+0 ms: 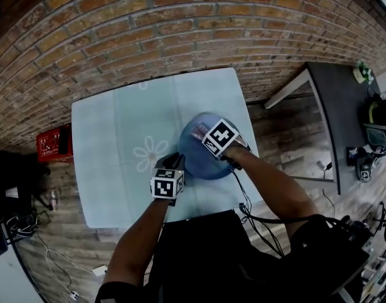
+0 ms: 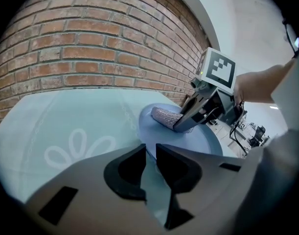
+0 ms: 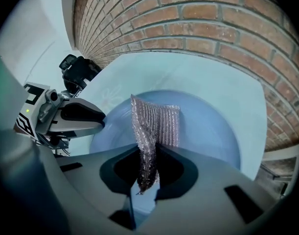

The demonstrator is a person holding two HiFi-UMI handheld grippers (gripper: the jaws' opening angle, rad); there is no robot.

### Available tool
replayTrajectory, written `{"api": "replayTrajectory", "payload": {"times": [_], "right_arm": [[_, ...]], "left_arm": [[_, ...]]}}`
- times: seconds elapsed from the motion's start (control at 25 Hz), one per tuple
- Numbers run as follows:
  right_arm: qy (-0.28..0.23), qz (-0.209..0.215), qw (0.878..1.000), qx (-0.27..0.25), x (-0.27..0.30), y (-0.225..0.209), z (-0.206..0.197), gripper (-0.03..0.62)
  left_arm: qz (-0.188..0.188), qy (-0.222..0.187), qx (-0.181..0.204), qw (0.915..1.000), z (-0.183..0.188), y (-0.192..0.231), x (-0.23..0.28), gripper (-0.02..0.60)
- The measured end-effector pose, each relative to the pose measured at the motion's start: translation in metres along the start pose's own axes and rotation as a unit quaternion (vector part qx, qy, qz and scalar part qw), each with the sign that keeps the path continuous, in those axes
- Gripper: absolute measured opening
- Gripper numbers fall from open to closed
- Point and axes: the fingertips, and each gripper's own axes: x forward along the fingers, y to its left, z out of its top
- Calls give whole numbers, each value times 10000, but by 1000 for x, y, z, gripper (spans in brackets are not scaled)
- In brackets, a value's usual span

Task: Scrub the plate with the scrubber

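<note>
A round blue plate [image 1: 196,155] lies near the right front of the pale blue table [image 1: 117,131]. My left gripper [image 1: 177,163] is at the plate's left rim. In the left gripper view its jaws [image 2: 150,153] stand narrow with the plate's [image 2: 193,143] rim pinched between them. My right gripper [image 1: 205,135] reaches over the plate from the right, shut on a silvery mesh scrubber [image 3: 154,124]. The scrubber [image 2: 165,116] rests on the far part of the plate [image 3: 213,126]. In the right gripper view the left gripper [image 3: 98,117] shows at the plate's left edge.
The table [image 2: 66,116] carries a white flower print [image 1: 150,150] and stands against a brick wall [image 1: 180,24]. A red crate [image 1: 54,142] sits on the floor to the left. A dark desk [image 1: 341,106] stands at the right, with cables on the wooden floor.
</note>
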Motion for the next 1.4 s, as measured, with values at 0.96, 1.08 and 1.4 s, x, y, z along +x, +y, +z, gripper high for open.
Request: {"api": "replayTrajectory", "payload": {"times": [0.96, 1.08, 1.4], "right_arm": [[-97, 983, 9924, 739, 21, 76, 8, 72], [-364, 1266, 9862, 1004, 13, 80, 11, 72], [-734, 1130, 9850, 1082, -29, 49, 3, 72]], "left_arm": [[-539, 114, 212, 9983, -7, -7, -10, 69], [-528, 146, 233, 9982, -7, -8, -10, 67], [-257, 216, 288, 9990, -9, -6, -10, 67]]}}
